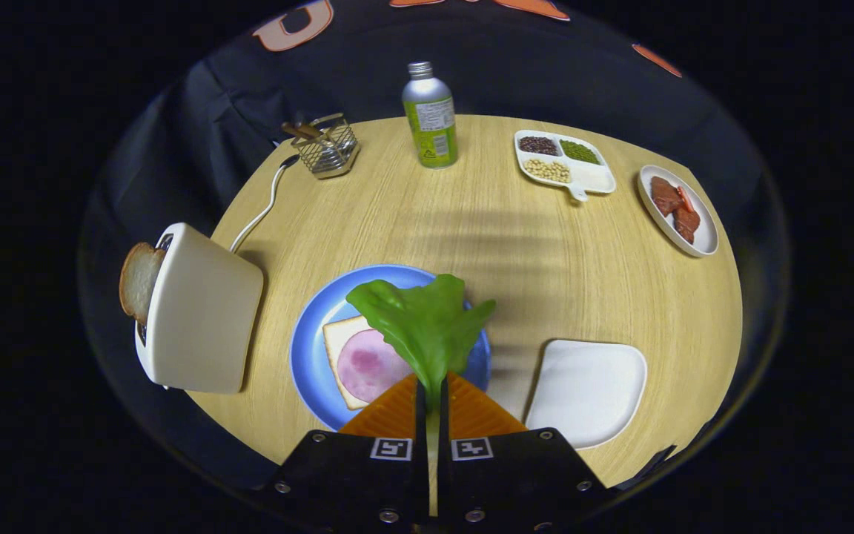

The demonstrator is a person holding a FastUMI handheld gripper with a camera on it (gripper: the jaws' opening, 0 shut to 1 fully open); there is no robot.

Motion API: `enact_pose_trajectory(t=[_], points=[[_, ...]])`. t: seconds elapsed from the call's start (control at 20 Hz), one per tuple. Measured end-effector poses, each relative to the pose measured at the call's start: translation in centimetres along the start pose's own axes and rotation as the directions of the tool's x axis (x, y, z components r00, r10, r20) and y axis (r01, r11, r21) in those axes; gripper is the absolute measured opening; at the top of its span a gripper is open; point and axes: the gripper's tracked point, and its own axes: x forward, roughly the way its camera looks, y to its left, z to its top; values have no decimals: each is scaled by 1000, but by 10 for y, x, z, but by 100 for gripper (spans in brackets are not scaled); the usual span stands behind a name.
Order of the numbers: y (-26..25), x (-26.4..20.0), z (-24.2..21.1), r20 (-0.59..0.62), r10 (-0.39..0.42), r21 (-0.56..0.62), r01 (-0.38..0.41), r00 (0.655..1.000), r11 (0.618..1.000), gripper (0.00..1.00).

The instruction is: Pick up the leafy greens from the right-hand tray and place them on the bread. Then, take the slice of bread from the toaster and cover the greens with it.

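Gripper (432, 397): fingers clenched on the lettuce leaf (423, 322) by its stem, leaf held over the blue plate (308, 348). Beneath: bread slice (338, 337) topped with ham (368, 363). Right: white tray (590, 389), emptied. Left: toaster (201, 311), bread slice in toaster (138, 280) untouched. Status: greens picked, not yet laid down; covering step outstanding.
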Motion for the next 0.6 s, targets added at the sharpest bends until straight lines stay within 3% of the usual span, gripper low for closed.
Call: enact_pose_trajectory(t=[0.35, 0.45, 0.6], points=[[30, 25, 4, -24, 3, -20, -4, 1000, 1000, 8], [32, 30, 4, -25, -6, -27, 5, 1000, 1000, 12], [35, 29, 2, -38, -8, -37, 6, 999, 999, 26]])
